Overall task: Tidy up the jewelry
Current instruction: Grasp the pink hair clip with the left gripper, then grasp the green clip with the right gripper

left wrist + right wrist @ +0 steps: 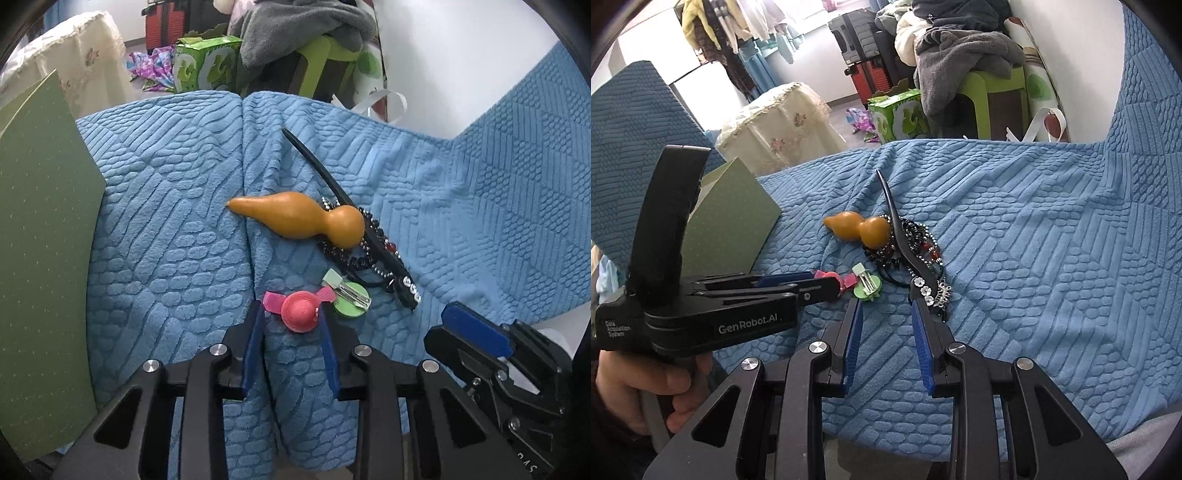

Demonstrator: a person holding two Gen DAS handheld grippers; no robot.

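Observation:
A pink hat-shaped hair clip [301, 311] lies on the blue textured cover [166, 229], between the open fingers of my left gripper [291, 314]. Beside it lies a green round clip [351, 299]. Behind are an orange gourd [303, 218], a black hair stick [354, 218] with crystal flowers, and a tangle of black and red beads [354, 254]. My right gripper [886, 306] is open and empty, its right fingertip close to the hair stick's flower end [925, 288]. The gourd [858, 229], green clip [866, 286] and left gripper [783, 286] show in the right wrist view.
A green dotted board [40, 258] lies at the left edge of the cover. Beyond the bed are a green box [207, 62], a green stool with grey cloth [314, 33], red luggage and a lace-covered piece [775, 125].

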